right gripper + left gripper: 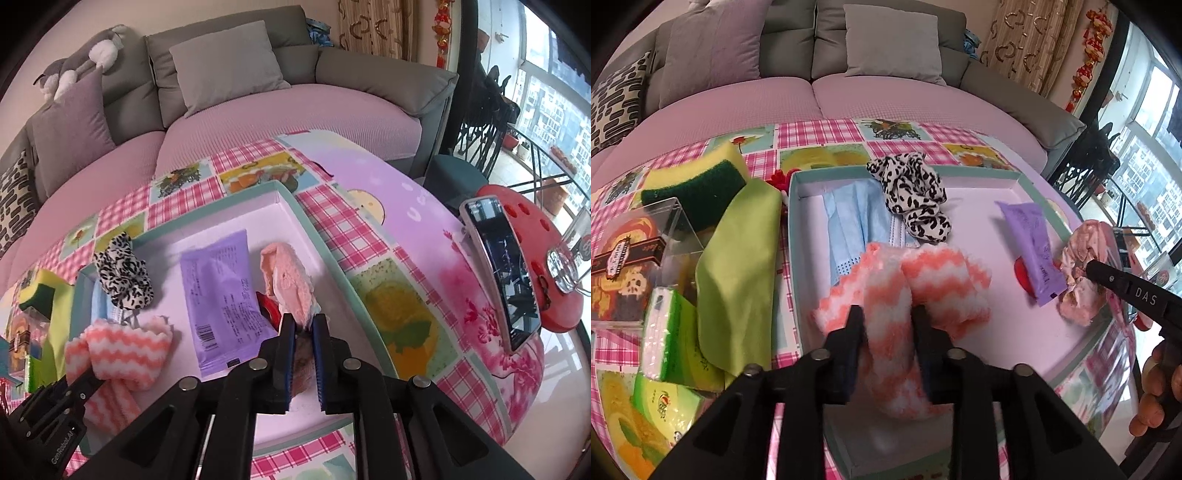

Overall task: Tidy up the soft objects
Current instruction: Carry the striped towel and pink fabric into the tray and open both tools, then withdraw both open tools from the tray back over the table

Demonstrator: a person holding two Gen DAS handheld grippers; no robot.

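Left wrist view: the left gripper [886,314] was clamped on a fluffy coral-and-white zigzag sock [905,295], which hung partly over the shallow teal-rimmed box [792,236]. The plush pile was thick and springy, so it could, in my judgement, slip from the pads or drag the pleated blue face mask [849,221] lying under it. A leopard-print scrunchie [912,199] lay bunched at the back of the box, and a glossy purple sachet [1032,251] lay flat towards the right.

Right wrist view: the right gripper [303,323] was pinched on the edge of a pale pink fuzzy cloth [288,284], which lay inside the box near its right wall. The hold was thin and at the cloth's tip; a lift risked losing it or nudging the sachet just beside it.
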